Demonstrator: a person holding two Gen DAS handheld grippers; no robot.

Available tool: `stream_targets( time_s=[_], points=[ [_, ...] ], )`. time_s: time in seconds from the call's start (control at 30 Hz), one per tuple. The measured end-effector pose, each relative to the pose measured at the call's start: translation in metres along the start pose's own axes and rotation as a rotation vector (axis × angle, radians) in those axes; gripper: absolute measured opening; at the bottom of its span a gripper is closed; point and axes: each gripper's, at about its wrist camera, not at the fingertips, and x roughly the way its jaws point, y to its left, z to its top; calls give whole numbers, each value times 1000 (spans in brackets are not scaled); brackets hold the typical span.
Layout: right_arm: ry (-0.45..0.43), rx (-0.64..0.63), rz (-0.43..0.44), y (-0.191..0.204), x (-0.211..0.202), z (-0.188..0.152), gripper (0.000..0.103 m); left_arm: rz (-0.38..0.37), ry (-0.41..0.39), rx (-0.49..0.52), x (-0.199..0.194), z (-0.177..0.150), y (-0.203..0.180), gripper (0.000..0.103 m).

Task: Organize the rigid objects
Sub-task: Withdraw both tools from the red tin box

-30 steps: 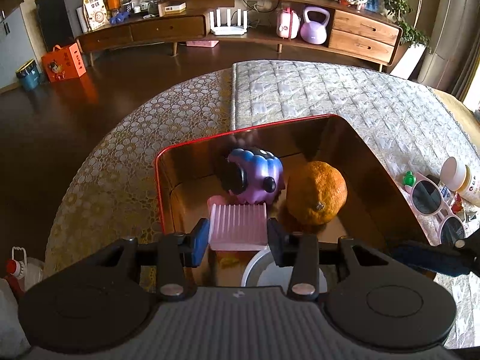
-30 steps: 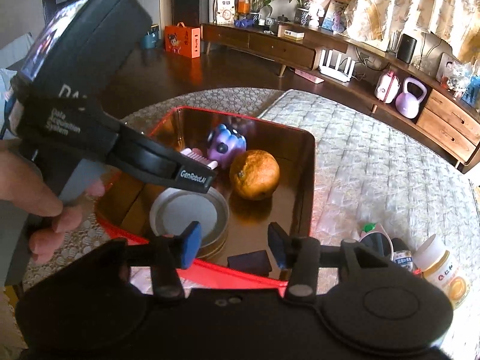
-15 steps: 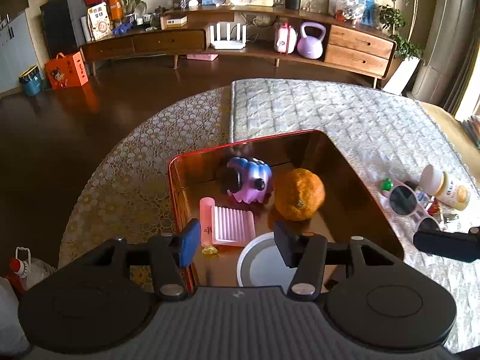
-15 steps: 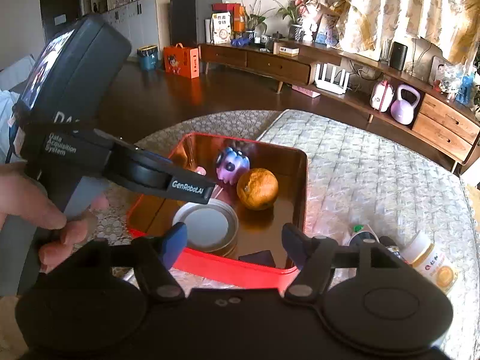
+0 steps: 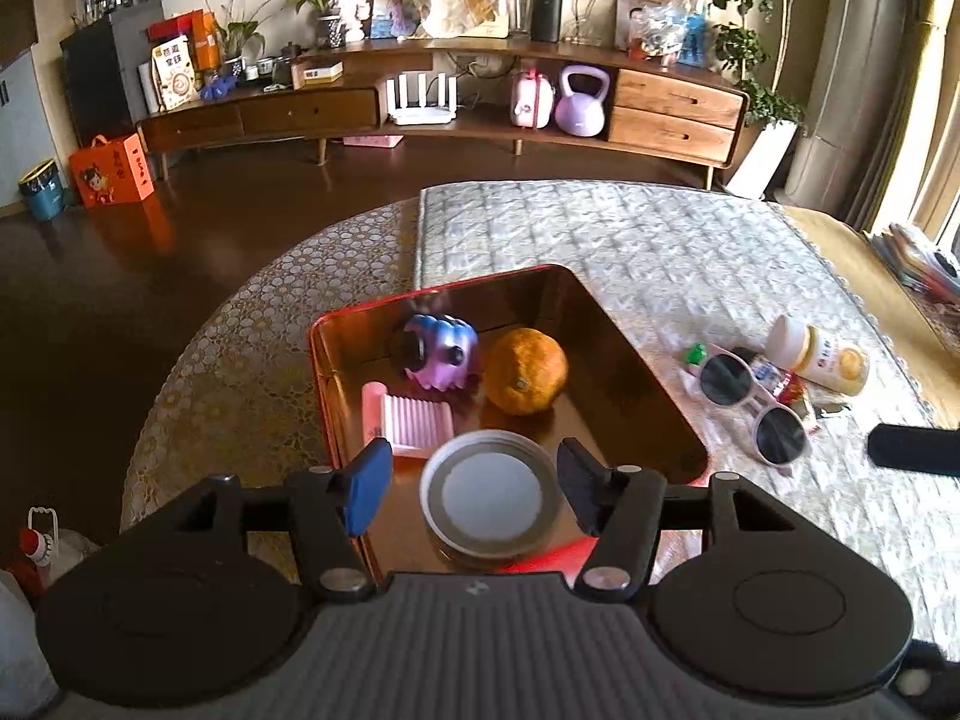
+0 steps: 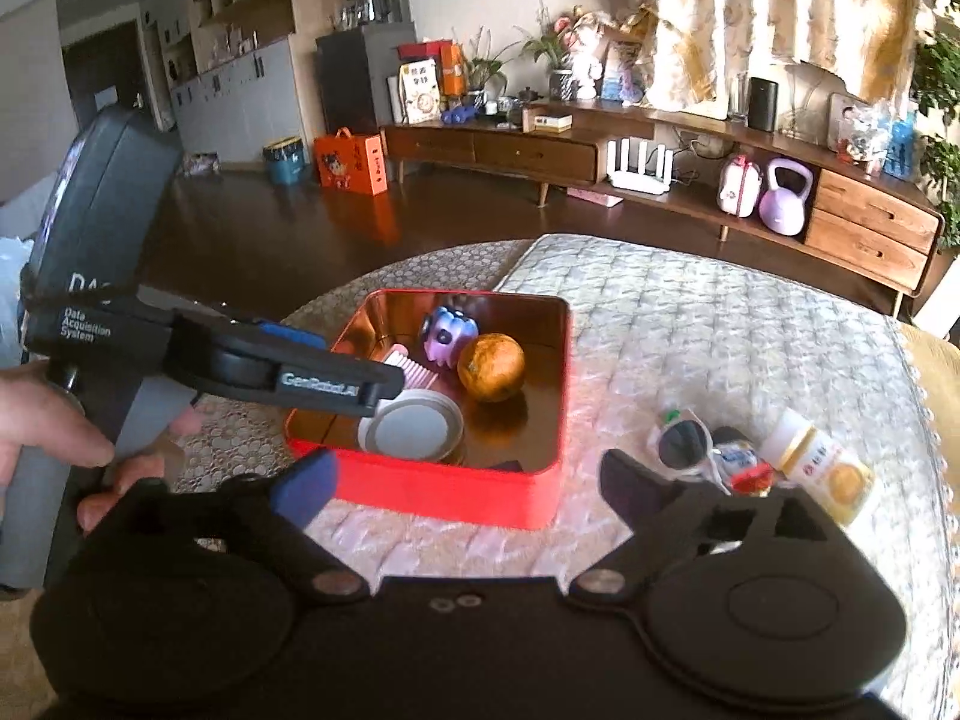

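A red tin box [image 5: 645,372] [image 6: 456,489] on the table holds a purple toy [image 5: 441,348] [image 6: 447,336], an orange [image 5: 525,369] [image 6: 491,367], a pink ridged soap dish [image 5: 414,423] [image 6: 414,369] and a round white lid [image 5: 489,495] [image 6: 414,426]. My left gripper [image 5: 474,492] is open and empty, raised above the box's near edge over the lid. My right gripper [image 6: 462,480] is open wide and empty, held above the table in front of the box. The left gripper's body [image 6: 240,360] shows in the right wrist view.
White sunglasses [image 5: 750,399] [image 6: 681,438], a small white and yellow bottle [image 5: 822,354] [image 6: 822,465] and small packets [image 6: 741,462] lie on the quilted cloth right of the box. The table's round edge drops to a dark floor at the left. A long sideboard [image 5: 444,108] stands behind.
My left gripper let go of the pink soap dish, which now lies in the box, and pulled back and up. My right gripper also drew back and opened wider.
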Motion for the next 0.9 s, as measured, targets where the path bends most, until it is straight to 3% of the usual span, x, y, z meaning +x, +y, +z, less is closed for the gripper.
stream_targets(
  time_s=[0.23,0.47,0.9],
  points=[
    [-23,75,-21,-26,-32,-23,103,-41,-15,8,-18,-14,-12,67],
    [-40,125,-73,-55,-56,-45,103,-101,-40,-8,-31,-28,-33,82],
    [-70,179,-174,-122,-78,-65,103,-147,-97,-10,-35,-36,-97,82]
  ],
)
